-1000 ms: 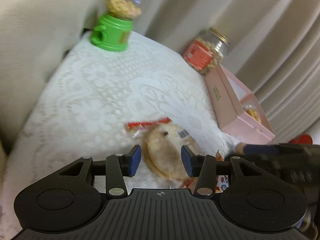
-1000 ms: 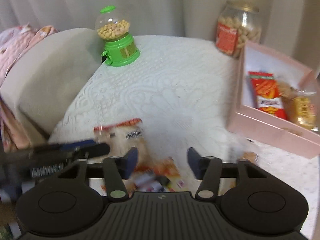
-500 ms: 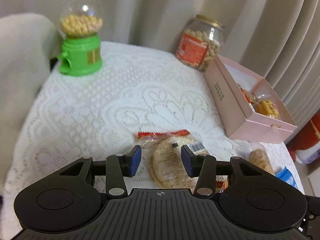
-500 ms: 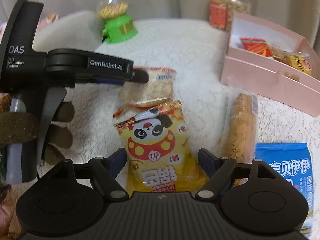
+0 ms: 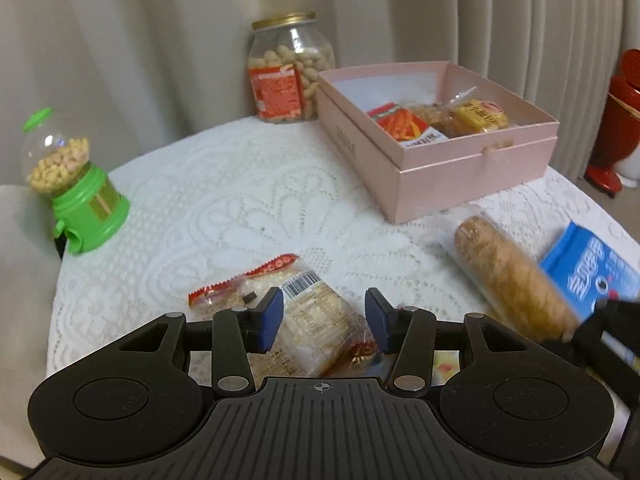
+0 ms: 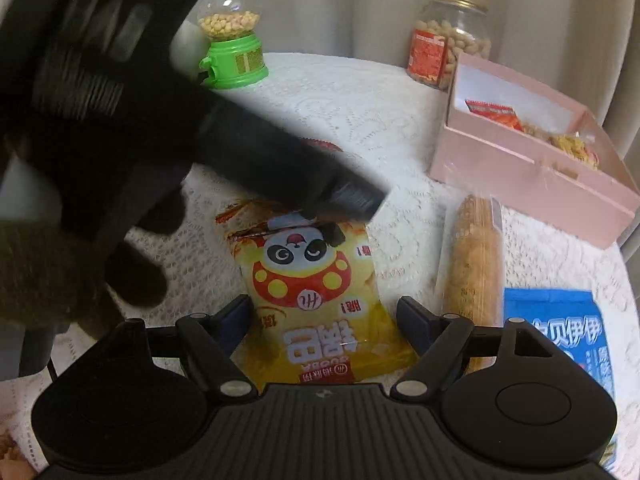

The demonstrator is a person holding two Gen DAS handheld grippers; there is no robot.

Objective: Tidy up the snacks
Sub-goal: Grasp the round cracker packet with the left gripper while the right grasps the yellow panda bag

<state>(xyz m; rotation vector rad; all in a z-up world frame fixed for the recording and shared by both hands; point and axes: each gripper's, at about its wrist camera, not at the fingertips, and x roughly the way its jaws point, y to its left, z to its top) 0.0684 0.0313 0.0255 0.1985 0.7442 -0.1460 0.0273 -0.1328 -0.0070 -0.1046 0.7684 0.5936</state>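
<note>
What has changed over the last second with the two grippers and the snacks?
The left gripper swung right and levelled over the clear cracker packet; its jaws are opening, the packet between them, not gripped. The right gripper came down over the yellow panda bag, jaws wider, not gripping. The pink box, peanut jar and green dispenser stayed put.

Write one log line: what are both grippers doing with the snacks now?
left gripper: opening, cracker pack between jaws | right gripper: open around panda bag | box: three snacks inside
</note>
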